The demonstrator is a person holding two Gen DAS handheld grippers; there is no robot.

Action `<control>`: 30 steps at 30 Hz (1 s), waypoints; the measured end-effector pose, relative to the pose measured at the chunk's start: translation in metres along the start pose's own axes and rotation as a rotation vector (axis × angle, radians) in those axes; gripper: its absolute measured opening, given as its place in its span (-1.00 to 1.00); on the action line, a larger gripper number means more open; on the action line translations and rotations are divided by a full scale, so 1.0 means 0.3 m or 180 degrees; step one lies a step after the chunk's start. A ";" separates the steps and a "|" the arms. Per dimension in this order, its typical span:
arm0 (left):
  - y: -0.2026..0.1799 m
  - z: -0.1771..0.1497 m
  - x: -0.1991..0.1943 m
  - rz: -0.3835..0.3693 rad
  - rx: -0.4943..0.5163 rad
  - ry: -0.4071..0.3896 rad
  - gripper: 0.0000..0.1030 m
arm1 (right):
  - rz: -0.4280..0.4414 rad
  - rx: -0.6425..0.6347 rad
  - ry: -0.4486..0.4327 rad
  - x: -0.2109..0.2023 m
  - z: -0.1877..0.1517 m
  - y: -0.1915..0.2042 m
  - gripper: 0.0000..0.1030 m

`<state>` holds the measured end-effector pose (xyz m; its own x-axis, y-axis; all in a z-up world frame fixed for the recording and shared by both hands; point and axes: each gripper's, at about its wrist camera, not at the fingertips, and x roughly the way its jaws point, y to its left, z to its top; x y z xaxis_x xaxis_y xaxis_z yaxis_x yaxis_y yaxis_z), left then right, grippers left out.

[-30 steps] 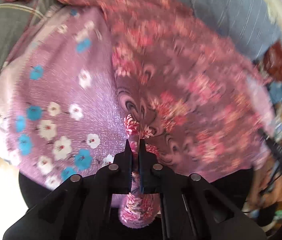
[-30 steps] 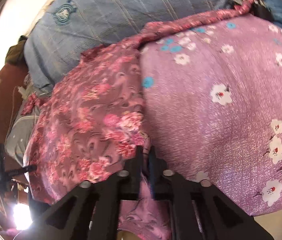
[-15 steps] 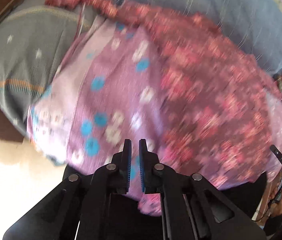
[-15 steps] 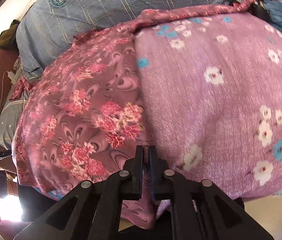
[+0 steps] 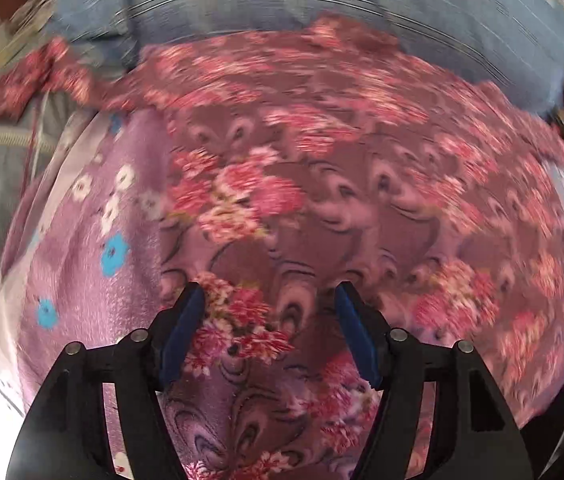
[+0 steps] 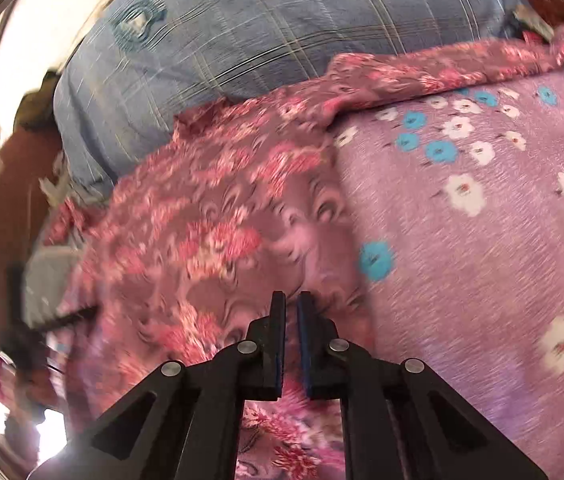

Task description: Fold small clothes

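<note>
The left gripper [image 5: 269,300] has its jaws spread wide, the blue-padded fingers [image 5: 185,320] pointing toward 12 o'clock. The right gripper [image 6: 290,312] has its fingers nearly together, a narrow gap between them, also pointing toward 12 o'clock.

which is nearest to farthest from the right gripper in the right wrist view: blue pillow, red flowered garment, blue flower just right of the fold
1. The red flowered garment lies directly under and around the right gripper.
2. The blue flower sits just ahead and to the right, on the purple cloth.
3. The blue pillow lies farthest, at the top behind both cloths.
</note>
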<state>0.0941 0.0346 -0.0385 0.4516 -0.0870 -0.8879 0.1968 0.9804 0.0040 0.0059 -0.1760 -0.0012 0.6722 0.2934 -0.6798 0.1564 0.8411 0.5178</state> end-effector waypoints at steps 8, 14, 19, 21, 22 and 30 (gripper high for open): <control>-0.009 0.160 -0.035 -0.0464 -0.0194 -0.0230 0.31 | -0.0703 0.1348 -0.1215 -0.277 0.404 -0.541 -0.22; -0.041 0.323 0.129 -0.0641 -0.0337 -0.0085 0.31 | -0.0858 0.1730 -0.1301 -0.192 0.555 -0.693 -0.16; -0.043 0.405 0.208 -0.0647 -0.0284 -0.0062 0.31 | -0.0924 0.1825 -0.1325 -0.112 0.594 -0.762 -0.22; -0.036 0.423 0.223 -0.0651 -0.0285 -0.0060 0.31 | -0.1027 0.1778 -0.1373 -0.100 0.603 -0.757 -0.47; -0.032 0.431 0.232 -0.0648 -0.0282 -0.0071 0.31 | -0.1026 0.1748 -0.1405 -0.102 0.609 -0.751 -0.76; -0.012 0.458 0.254 -0.0695 -0.0331 -0.0132 0.31 | -0.1090 0.1091 -0.1386 -0.135 0.650 -0.511 -0.85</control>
<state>0.2474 0.0002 -0.0429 0.4439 -0.3040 -0.8429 0.2040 0.9503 -0.2352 0.0958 -0.4053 0.0482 0.7637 -0.2371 -0.6004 0.5876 0.6406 0.4944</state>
